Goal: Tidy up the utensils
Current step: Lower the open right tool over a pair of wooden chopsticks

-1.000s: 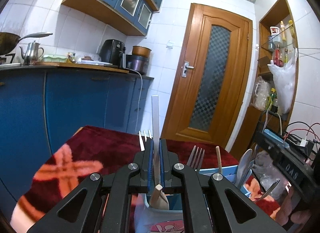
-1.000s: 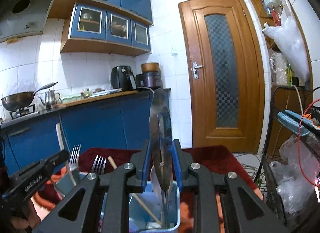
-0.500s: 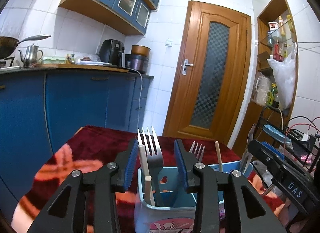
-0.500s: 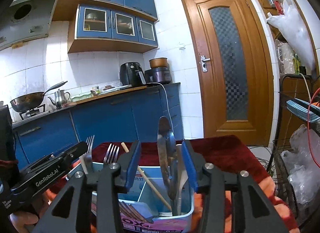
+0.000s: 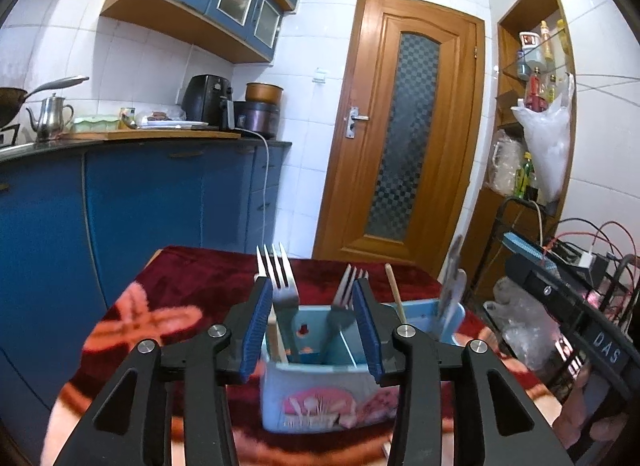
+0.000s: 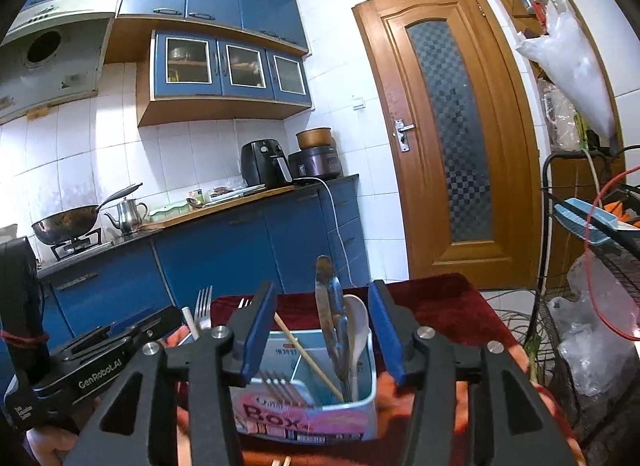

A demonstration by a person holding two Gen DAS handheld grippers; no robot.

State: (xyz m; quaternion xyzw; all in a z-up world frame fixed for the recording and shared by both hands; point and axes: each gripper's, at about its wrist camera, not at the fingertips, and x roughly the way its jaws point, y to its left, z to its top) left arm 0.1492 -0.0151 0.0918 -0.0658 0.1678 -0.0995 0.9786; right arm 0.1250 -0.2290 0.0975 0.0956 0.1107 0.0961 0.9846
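Note:
A light blue utensil box (image 5: 320, 406) (image 6: 304, 422) stands on the dark red tablecloth (image 5: 192, 278). Upright in it are two forks (image 5: 280, 286), a wooden chopstick (image 5: 394, 294), a knife (image 6: 326, 306) and a white spoon (image 6: 358, 322). My left gripper (image 5: 310, 306) is just short of the box. Its jaws are opening, and the forks show between them untouched. My right gripper (image 6: 322, 306) is also near the box with its jaws opening. They frame the knife and spoon without touching them. Each gripper shows in the other's view, the left gripper (image 6: 112, 350) and the right gripper (image 5: 568, 314).
Blue kitchen cabinets (image 5: 140, 205) with a worktop run along the left, and a wooden door (image 5: 408, 133) is behind the table. A wire rack (image 6: 560, 306) with plastic bags and cables stands close on the right. A hand (image 5: 580, 418) holds the right gripper.
Both grippers were shut, the left on a white stick-like utensil and the right on the knife. Both have let go, opened, and pulled back from the box, where both utensils now stand.

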